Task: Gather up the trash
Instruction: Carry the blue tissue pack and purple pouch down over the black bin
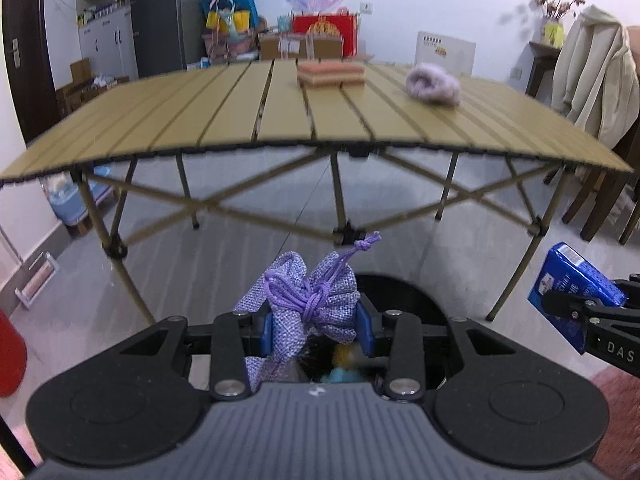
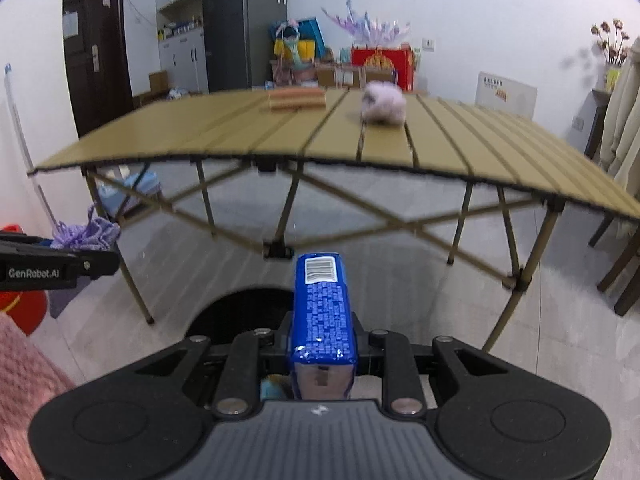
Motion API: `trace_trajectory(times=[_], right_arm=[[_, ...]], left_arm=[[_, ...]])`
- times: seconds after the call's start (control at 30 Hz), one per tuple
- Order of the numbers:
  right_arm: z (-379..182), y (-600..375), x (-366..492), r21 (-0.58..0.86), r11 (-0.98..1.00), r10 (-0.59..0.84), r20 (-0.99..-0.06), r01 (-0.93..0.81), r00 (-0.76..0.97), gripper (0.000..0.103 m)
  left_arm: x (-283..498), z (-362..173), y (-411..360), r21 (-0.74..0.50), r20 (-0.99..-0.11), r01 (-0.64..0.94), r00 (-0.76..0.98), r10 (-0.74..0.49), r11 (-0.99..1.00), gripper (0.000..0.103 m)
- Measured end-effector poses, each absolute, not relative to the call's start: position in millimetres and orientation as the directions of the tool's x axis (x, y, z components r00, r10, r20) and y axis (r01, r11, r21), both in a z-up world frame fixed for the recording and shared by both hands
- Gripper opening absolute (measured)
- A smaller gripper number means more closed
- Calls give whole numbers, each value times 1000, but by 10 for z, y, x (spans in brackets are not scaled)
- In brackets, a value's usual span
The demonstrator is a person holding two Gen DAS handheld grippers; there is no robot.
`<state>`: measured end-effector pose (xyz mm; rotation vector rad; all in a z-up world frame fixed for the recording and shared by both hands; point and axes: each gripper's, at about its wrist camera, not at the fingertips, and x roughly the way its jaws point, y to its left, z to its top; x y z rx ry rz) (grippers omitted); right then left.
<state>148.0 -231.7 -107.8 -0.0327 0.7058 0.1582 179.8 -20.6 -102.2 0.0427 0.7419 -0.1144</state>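
trash in hand: one lilac drawstring pouch (image 1: 308,304) pinched between the left gripper (image 1: 318,326) fingers, clamped tight on it, and one blue packet (image 2: 322,312) squeezed upright in the right gripper (image 2: 320,344). both sit just above one dark bin (image 1: 400,300), in front of the slatted table (image 1: 224,120). on the table: one pink sponge (image 1: 330,74), one fluffy lilac ball (image 1: 432,84), both at the far edge.

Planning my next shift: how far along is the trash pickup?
Done: some items already lie in the black bin. In hand: purple pouch in the left gripper, blue packet in the right gripper. Left: sponge and fluffy ball on the table.
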Motion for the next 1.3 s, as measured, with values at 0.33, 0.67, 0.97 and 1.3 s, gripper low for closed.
trace_trajectory(times=[0.33, 0.67, 0.97, 1.3], right_arm=[[-1598, -2232, 1513, 14, 990, 106, -743, -143, 661, 23], [-1949, -2291, 1717, -5, 993, 68, -793, -118, 606, 23], [-2076, -2356, 1792, -12, 996, 42, -812, -89, 582, 23], [-2122, -2384, 1888, 3, 998, 40, -828, -66, 560, 23]], left_arm=[[1932, -1599, -122, 6, -770, 86, 636, -51, 996, 39], [2115, -2054, -9, 12, -839, 50, 544, -17, 999, 39], [2214, -2180, -38, 17, -873, 36, 488, -3, 999, 39], [2253, -2170, -58, 14, -890, 27, 457, 0, 1000, 39]])
